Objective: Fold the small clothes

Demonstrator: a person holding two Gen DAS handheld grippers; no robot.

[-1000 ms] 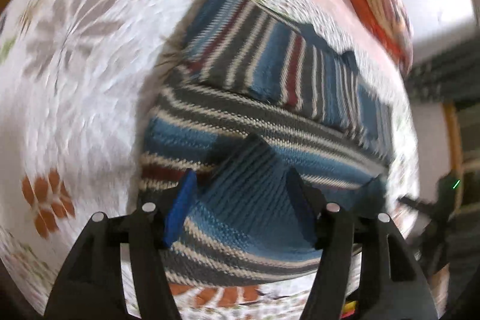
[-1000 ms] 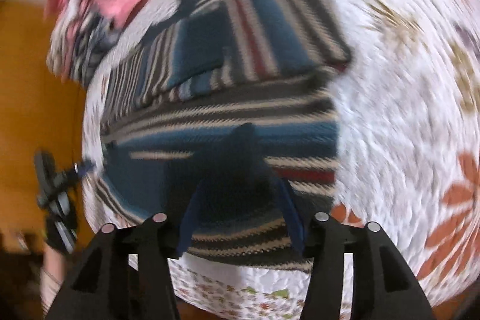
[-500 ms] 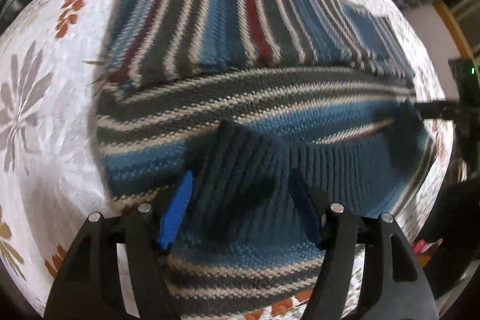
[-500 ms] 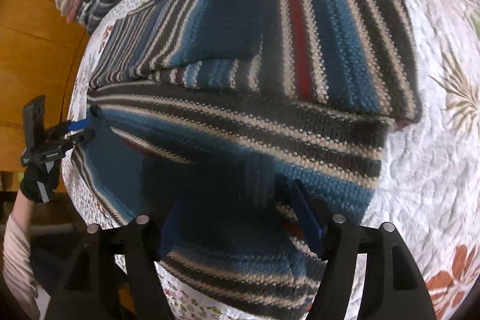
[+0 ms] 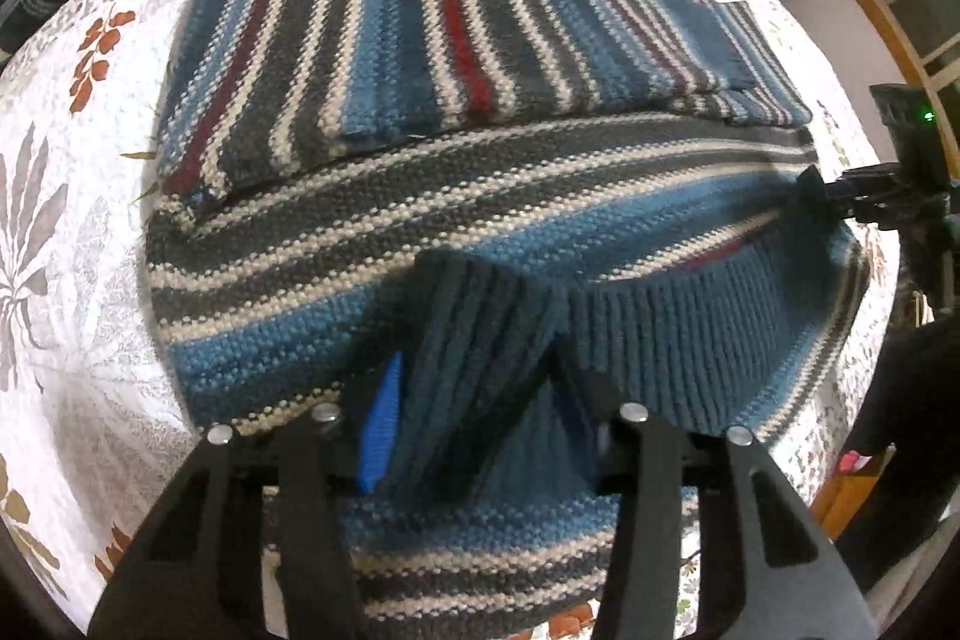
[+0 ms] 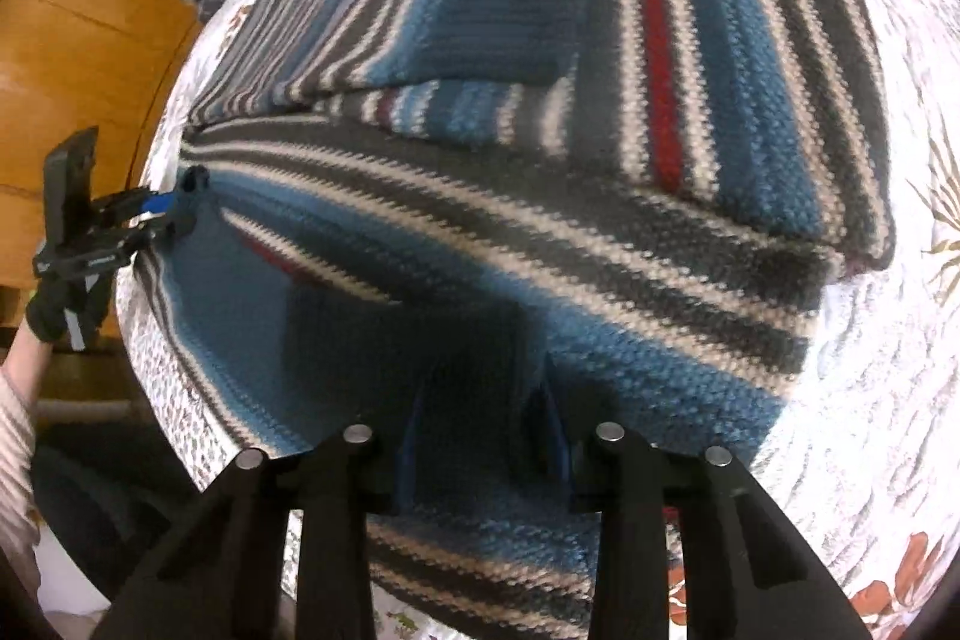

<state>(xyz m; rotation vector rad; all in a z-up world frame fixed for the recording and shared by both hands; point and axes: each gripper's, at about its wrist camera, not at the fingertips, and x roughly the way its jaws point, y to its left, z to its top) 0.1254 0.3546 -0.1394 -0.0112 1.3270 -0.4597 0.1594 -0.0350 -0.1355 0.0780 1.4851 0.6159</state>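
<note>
Sweater (image 5: 480, 172): mid bed (image 5: 72, 232), sleeves already folded in.
L gripper (image 5: 474, 400): clamped on ribbed hem, near edge.
R gripper (image 6: 480, 418): clamped on hem too.
Tip: lift both evenly, carry hem to collar, keep edges square.

blue-grey-cream-red striped sweater (image 5: 480, 196), white floral quilt (image 5: 78, 280)
</note>
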